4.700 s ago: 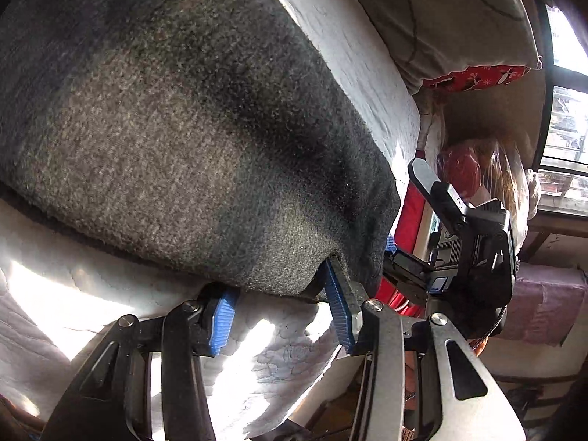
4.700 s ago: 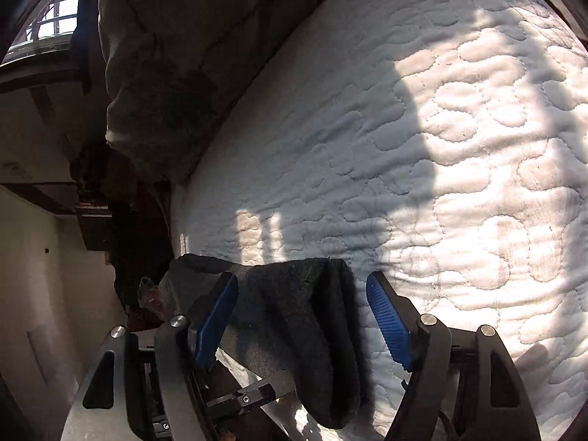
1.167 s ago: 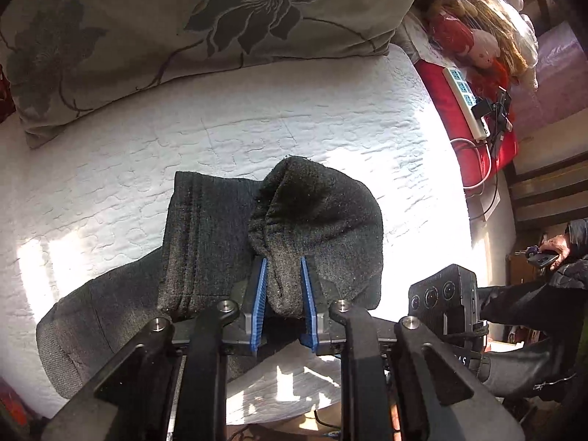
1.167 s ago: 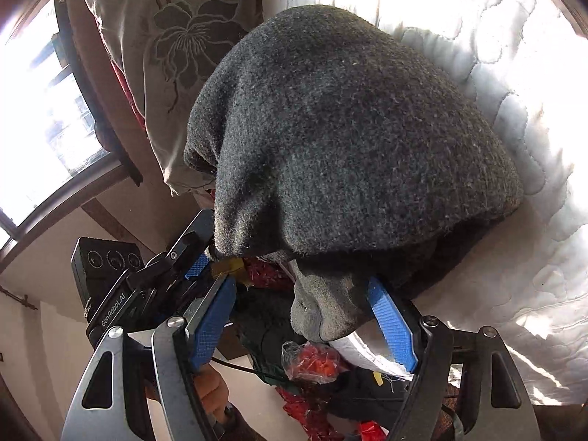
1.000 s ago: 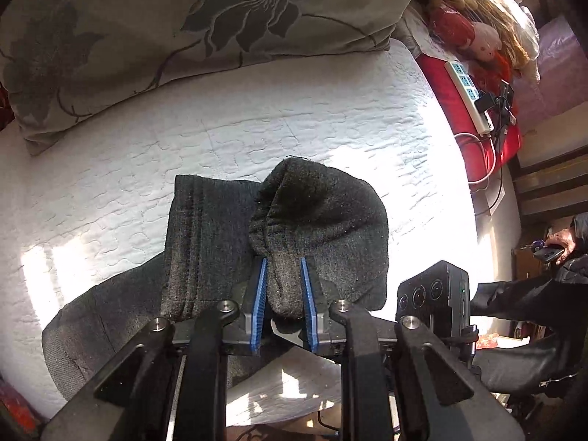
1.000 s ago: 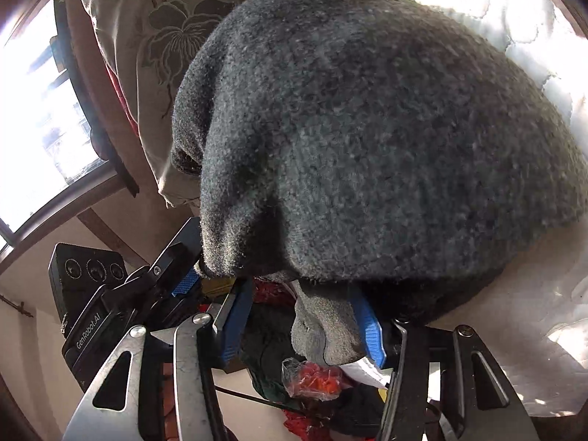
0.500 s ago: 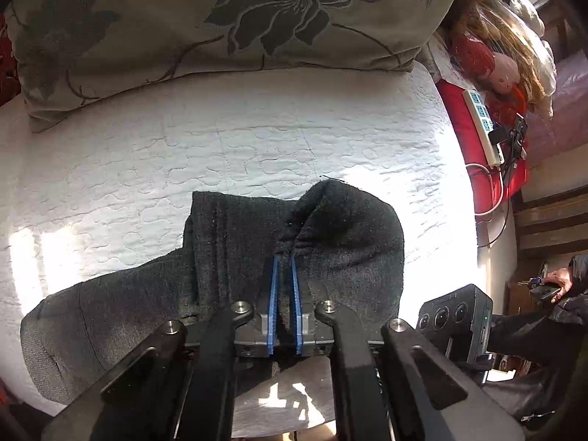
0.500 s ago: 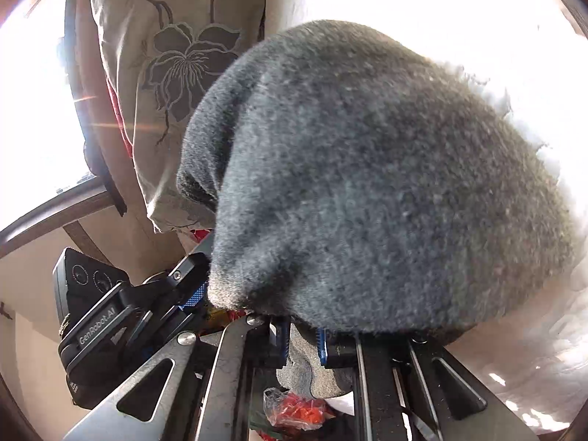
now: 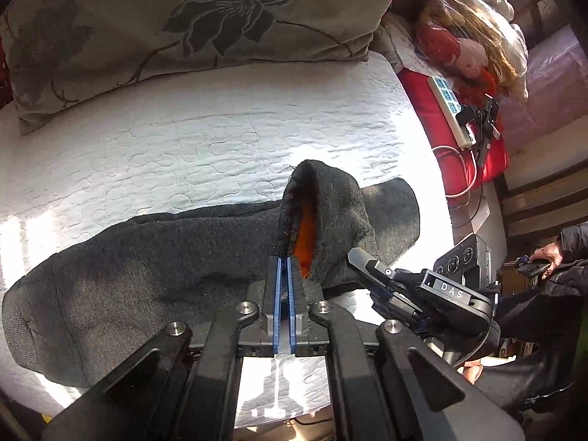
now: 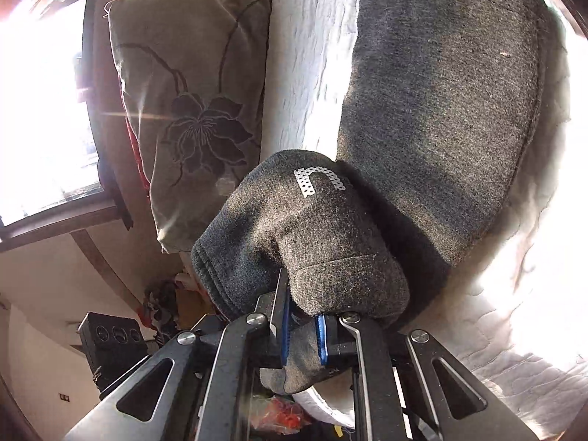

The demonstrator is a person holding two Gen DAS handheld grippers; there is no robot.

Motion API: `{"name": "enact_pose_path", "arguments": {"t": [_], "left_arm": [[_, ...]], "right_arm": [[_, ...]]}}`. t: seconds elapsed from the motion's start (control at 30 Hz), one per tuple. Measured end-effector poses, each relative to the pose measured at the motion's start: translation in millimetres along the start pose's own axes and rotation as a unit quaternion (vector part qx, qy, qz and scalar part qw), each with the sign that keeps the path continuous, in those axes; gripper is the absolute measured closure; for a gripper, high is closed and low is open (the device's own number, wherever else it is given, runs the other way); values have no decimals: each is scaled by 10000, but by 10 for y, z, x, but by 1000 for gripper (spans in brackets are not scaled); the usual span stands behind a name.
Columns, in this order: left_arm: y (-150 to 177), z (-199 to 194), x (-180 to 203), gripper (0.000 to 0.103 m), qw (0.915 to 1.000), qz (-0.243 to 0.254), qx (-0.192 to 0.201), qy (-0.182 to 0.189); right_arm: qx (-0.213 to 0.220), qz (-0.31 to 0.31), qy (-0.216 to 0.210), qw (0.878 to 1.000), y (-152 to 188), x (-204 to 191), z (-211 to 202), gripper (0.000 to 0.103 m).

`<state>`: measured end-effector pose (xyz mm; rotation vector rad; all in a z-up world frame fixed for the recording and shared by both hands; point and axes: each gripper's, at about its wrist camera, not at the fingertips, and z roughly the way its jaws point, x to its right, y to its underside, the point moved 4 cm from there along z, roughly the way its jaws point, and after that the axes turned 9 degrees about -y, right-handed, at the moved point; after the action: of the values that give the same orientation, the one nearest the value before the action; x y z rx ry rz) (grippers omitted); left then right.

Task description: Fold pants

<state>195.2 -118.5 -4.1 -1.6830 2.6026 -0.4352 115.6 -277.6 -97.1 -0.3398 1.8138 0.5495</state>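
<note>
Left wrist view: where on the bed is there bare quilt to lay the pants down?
Bare white quilt runs between the floral pillow and the dark pants, out to the bed's right edge. The red cushion beyond is crowded with a power strip and cables. The near edge is taken by the pants.

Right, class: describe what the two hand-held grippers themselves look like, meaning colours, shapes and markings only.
Both the left gripper and right gripper have black angular linkage arms with silver round bolts and blue finger pads. In the left view, the right gripper's black body shows white letters "DAS" and a thin black cable.
</note>
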Motion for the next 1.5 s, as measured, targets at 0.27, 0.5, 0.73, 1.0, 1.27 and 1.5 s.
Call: {"name": "enact_pose_path", "arguments": {"t": [0.27,0.5,0.73,1.0,1.27,1.5], "left_arm": [[257,129,418,99,9983,-133,427,362],[704,466,725,99,9841,-1287,231,1199],[735,647,997,99,9534,-2524,300,1628],[564,1066,1299,99,8991,-3837,38,2107],[322,1267,1561,99,8931,-4070,261,1897],[597,1461,1467,99,8777,-4441,-167,1794]], "right_arm": [[695,1622,-1085,9783,-309,450,-750,77],[97,1733,-1380,9751,-402,389,-1229,3],[-219,-917,700,9931,-879,-324,-1592,3],[-1579,-2009,2233,9406,-1361,-349,-1001,14],[-2075,-1790,1927,9422,-1545,-146,-805,17],[-2356,-1503,1707,9449,-1739,-82,-747,16]]}}
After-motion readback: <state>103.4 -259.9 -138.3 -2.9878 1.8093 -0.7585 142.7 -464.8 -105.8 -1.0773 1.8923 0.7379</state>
